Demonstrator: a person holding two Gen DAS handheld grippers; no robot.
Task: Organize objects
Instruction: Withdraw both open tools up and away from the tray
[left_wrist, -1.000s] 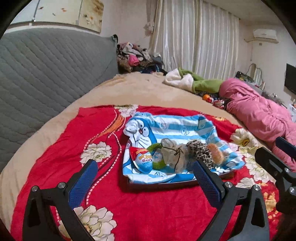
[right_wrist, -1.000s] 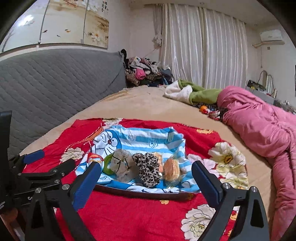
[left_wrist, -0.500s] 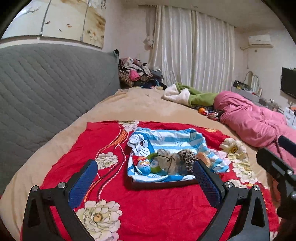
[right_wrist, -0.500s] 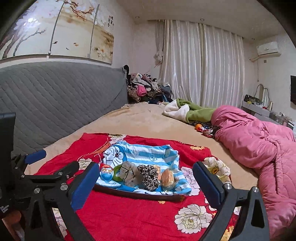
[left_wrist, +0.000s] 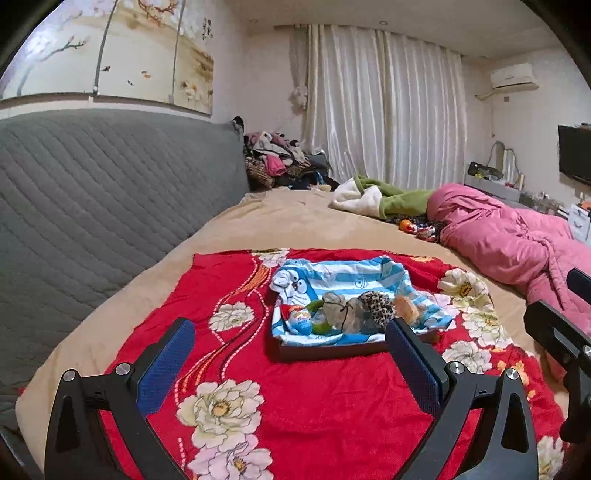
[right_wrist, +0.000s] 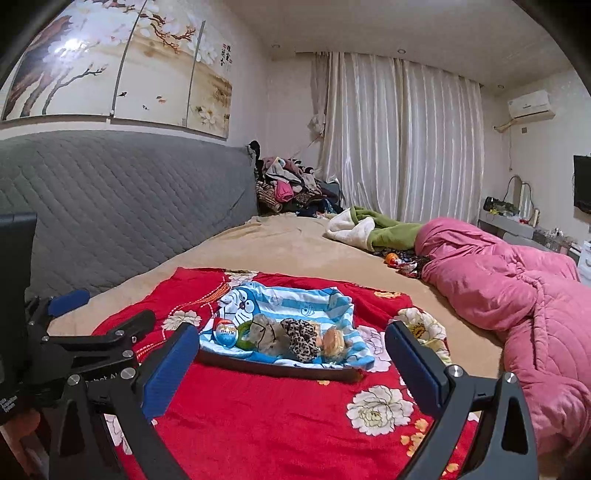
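Beyond tray (left_wrist: 325, 349), pink quilt (left_wrist: 509, 240)

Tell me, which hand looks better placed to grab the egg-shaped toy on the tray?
Probably the left. The left gripper is open and the egg-shaped toy lies almost centred ahead of its jaws; for the right gripper, also open, it sits off toward the left jaw.

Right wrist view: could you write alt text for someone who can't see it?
An open right gripper points at a tray on a red floral blanket, lined with a blue striped cartoon cloth and holding small toys. A pink quilt lies at right.
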